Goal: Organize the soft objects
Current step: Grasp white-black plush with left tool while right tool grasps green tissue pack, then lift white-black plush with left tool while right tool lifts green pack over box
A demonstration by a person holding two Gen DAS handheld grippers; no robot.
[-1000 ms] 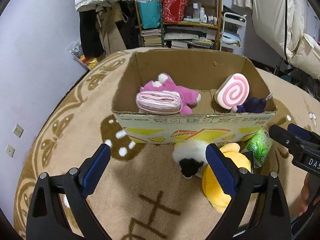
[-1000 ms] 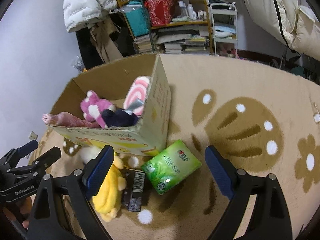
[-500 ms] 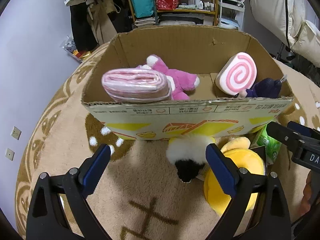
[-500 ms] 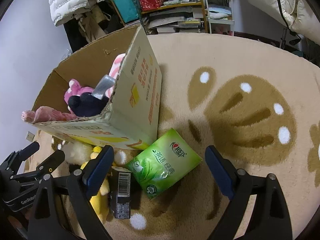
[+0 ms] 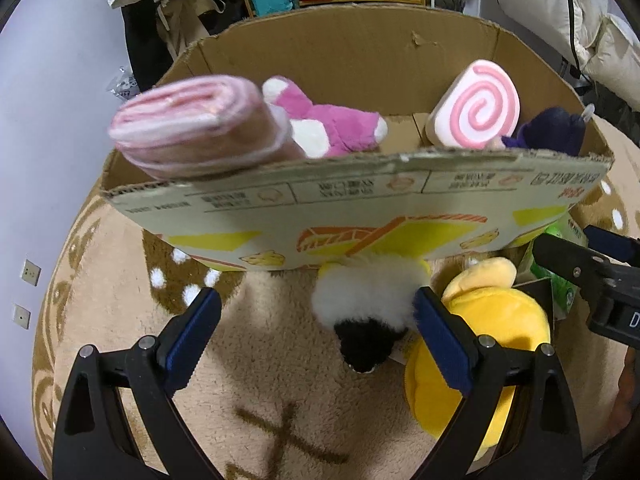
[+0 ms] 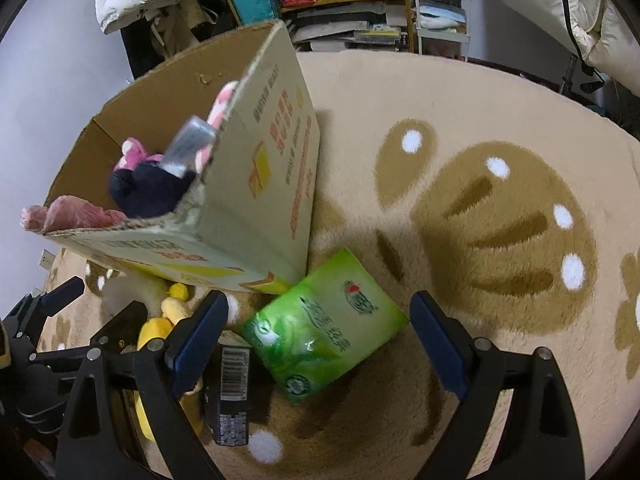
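Observation:
A cardboard box (image 5: 360,208) stands on the rug and holds a rolled pink towel (image 5: 196,124), a pink plush (image 5: 320,124), a pink swirl cushion (image 5: 476,112) and a dark purple plush (image 5: 552,132). In front of it lie a white and black plush (image 5: 368,304) and a yellow plush (image 5: 480,336). My left gripper (image 5: 316,336) is open, low over the white and black plush. My right gripper (image 6: 318,340) is open around a green soft pack (image 6: 324,328) beside the box corner (image 6: 248,216). A black packet (image 6: 230,392) lies next to the pack.
The beige rug (image 6: 500,200) with brown paw patterns spreads to the right. A cluttered shelf (image 6: 344,4) and hanging clothes (image 5: 160,12) stand behind the box. The wall (image 5: 48,120) is to the left. The left gripper shows in the right wrist view (image 6: 60,340).
Both grippers have moved forward and lower toward the box front. The box and the plush toys loom larger, and the green pack now sits between the right gripper's fingers.

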